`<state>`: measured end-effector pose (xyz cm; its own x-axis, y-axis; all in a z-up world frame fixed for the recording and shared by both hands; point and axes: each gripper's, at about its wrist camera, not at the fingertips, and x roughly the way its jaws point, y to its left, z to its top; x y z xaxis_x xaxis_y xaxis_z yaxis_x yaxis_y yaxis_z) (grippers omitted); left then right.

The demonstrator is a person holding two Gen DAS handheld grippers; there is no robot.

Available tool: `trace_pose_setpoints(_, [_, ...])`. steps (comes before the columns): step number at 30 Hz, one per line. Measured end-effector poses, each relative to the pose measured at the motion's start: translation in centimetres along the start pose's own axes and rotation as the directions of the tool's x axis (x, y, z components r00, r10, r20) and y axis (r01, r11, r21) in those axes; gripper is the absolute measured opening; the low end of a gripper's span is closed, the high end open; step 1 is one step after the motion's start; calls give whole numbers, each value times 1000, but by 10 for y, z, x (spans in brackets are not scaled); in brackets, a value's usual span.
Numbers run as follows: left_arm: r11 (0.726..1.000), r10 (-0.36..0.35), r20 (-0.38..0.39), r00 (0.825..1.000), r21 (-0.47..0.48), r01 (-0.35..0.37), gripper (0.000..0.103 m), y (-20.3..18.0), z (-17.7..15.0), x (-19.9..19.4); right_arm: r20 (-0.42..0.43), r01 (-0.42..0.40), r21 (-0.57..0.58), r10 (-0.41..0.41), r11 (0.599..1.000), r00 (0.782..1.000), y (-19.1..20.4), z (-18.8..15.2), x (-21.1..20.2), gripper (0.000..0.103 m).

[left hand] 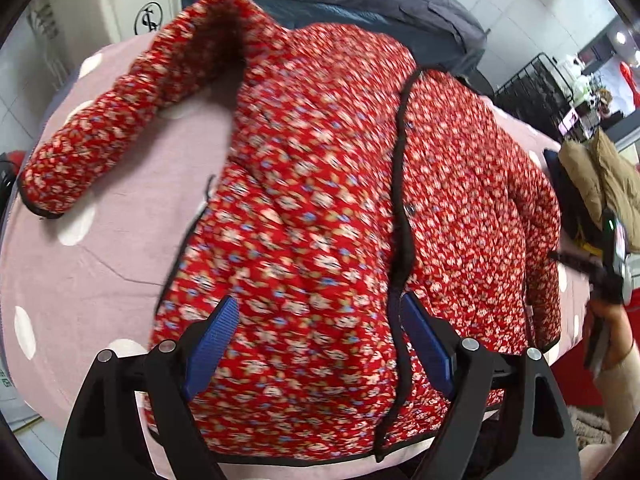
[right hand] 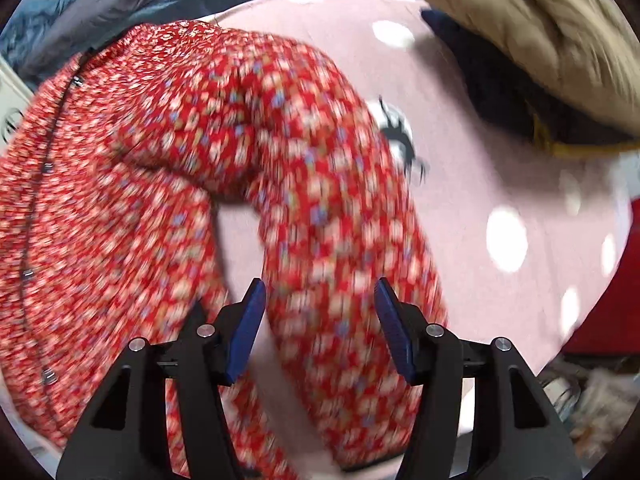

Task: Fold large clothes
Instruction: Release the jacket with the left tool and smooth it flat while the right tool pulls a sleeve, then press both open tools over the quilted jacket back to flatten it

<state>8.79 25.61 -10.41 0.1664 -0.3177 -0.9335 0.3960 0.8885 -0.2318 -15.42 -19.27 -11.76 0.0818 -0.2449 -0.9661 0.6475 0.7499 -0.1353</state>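
Under the left tongs: a red floral quilted jacket lies front-up on a pink dotted cloth covering the surface.
Left tongs: open wide, blue pads clear of the fabric, nothing held; they hang above the hem end.
Jacket axis, left view: hem nearest the tongs, collar away, black-trimmed placket running along that line.
Left sleeve: stretched out sideways on the cloth, unfolded.

Right-wrist view, right tongs: partly open, holding nothing, pads astride the right sleeve without pressing it.
Sleeve axis: straight away from these tongs toward the shoulder, body to its left.
Nearby: tan garment at the far corner.
Judgement: each sleeve is nearer its own-side hand; folding sleeves inward seems next.
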Motion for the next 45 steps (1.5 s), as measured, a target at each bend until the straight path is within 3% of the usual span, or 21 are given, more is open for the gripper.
trace_pose_setpoints(2, [1000,0,-8,1000,1,0,80,-4,-2,3,-7,52,-18,-52,998,999,11,19,17,57])
trace_pose_setpoints(4, [1000,8,-11,1000,-5,-8,80,-5,-2,5,-35,35,0,-35,999,999,7,29,35,55])
trace_pose_setpoints(5, [1000,17,-11,1000,-11,-17,80,-3,-2,5,-46,33,6,-33,999,998,11,34,42,35])
trace_pose_setpoints(6, [1000,24,-10,1000,-14,-24,80,-2,-3,4,-49,33,11,-33,999,998,9,36,45,23])
trace_pose_setpoints(7, [999,33,-7,999,-18,-33,80,1,-3,2,-39,27,17,-27,999,999,6,37,45,19])
trace_pose_setpoints(10, [998,57,-5,998,-32,-57,81,11,-5,0,8,30,32,-30,999,1000,-14,42,32,12])
trace_pose_setpoints(14, [997,54,-22,998,-52,-55,81,17,-5,3,95,125,18,-126,992,987,-60,50,5,10])
trace_pose_setpoints(18, [999,29,-29,999,-32,-30,81,7,3,8,114,169,39,-172,985,978,-95,77,-1,9])
trace_pose_setpoints(23, [998,18,-22,1000,56,-17,85,-17,12,15,109,260,67,-266,963,958,-97,105,4,9])
trace_pose_setpoints(28, [996,28,-111,993,90,-18,86,-23,7,46,43,374,-111,-372,921,927,-57,103,40,12])
trace_pose_setpoints(30, [995,52,-157,986,98,-37,87,-21,3,63,29,345,-150,-345,927,938,-42,88,38,19])
trace_pose_setpoints(31, [993,72,-180,981,107,-54,87,-18,0,72,41,347,-156,-345,925,938,-37,83,34,29])
trace_pose_setpoints(32, [992,84,-196,977,112,-62,87,-17,-1,78,64,351,-154,-345,924,937,-32,76,26,50])
trace_pose_setpoints(34, [992,82,-215,973,110,-60,89,-13,-3,88,124,309,-132,-293,942,948,-25,60,1,78])
trace_pose_setpoints(38, [993,70,-220,973,108,-48,92,-15,0,90,210,173,-138,-142,975,967,-5,21,-42,79])
trace_pose_setpoints(39, [993,67,-220,973,108,-44,92,-17,2,90,198,120,-144,-90,982,976,-1,10,-49,79])
trace_pose_setpoints(41, [993,63,-218,974,111,-39,92,-21,7,89,123,-69,-166,90,984,988,12,-13,-51,79])
trace_pose_setpoints(43, [993,59,-217,974,108,-36,92,-24,11,86,35,-207,-159,216,965,976,19,-33,-46,79])
trace_pose_setpoints(45, [995,46,-212,976,99,-26,92,-24,13,84,-40,-319,-129,316,939,948,32,-56,-37,77])
